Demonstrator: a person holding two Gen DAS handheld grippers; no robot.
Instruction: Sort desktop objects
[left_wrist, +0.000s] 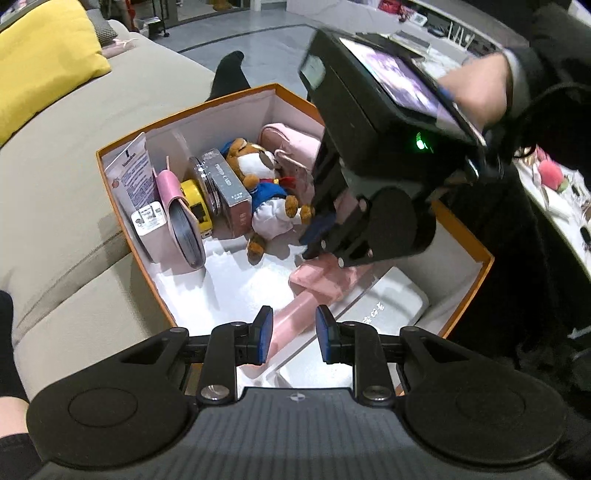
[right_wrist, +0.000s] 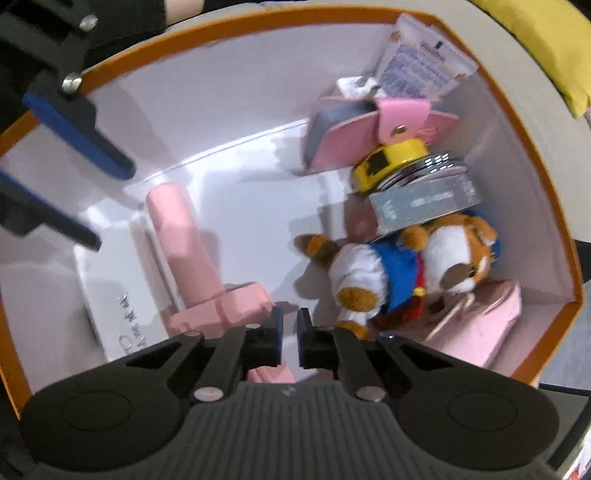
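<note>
My right gripper, fingers narrowly parted and empty, hovers just beside the pink T-shaped tool, whose head lies at 9 o'clock, shaft running toward 11. My left gripper is open astride that shaft. Orange box contents: plush tiger, pink pouch, yellow tape measure.

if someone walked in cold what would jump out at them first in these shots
The orange box on the beige sofa, packed along one wall with small items, draws the eye first. Next comes the plush toy in blue and white lying on the box floor beside a silver carton. Then the right gripper, reaching into the box by a pink T-shaped thing, with the left gripper open nearby.
</note>
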